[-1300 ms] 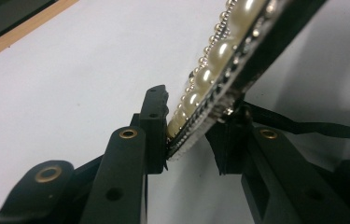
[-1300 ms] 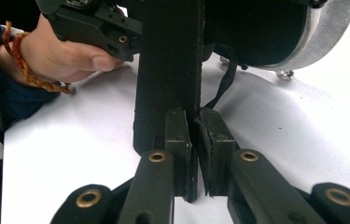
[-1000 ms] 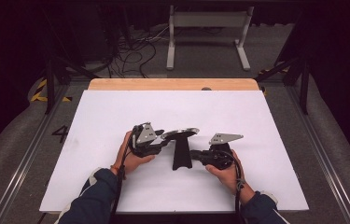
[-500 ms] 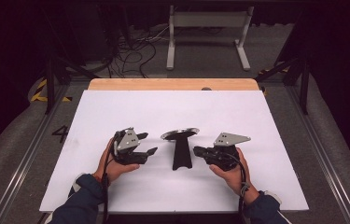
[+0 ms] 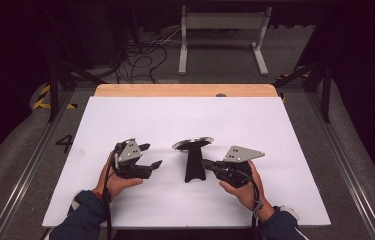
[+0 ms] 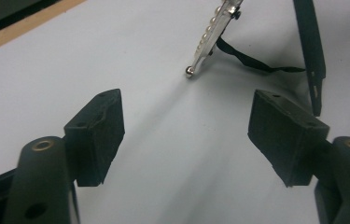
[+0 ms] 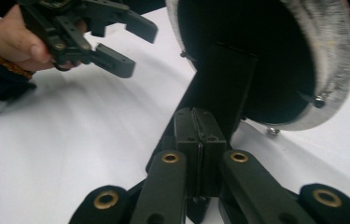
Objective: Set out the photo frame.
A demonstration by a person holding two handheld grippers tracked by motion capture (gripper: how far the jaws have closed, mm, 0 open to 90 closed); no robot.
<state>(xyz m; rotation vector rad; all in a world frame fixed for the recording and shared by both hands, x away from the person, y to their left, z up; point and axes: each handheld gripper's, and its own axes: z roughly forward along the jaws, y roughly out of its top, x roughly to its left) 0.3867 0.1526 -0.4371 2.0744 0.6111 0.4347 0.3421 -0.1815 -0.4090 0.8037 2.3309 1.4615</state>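
A black display stand (image 5: 194, 162) with a round tilted disc top (image 5: 192, 144) stands mid-table. A pearl string (image 6: 207, 35) hangs from its rim, and a thin black cord (image 6: 256, 63) lies by its post (image 6: 310, 46). My left gripper (image 5: 151, 155) is to the left of the stand and apart from it. Its jaws have just been opening, and nothing is between them (image 6: 186, 130). My right gripper (image 5: 206, 163) is shut, pads pressed together, right at the foot of the post (image 7: 224, 79). I see nothing between those pads (image 7: 196, 126). The left gripper (image 7: 137, 49) also shows beyond.
The white tabletop (image 5: 275, 130) ends at a wooden strip (image 5: 185, 90) along the far edge. Beyond it are a grey metal frame (image 5: 222, 35) and loose cables (image 5: 142, 55) on the floor. Rails run along both sides of the table.
My left gripper has drawn away leftward from the stand's disc and its jaws have spread. The right gripper stays at the stand's foot, shut.
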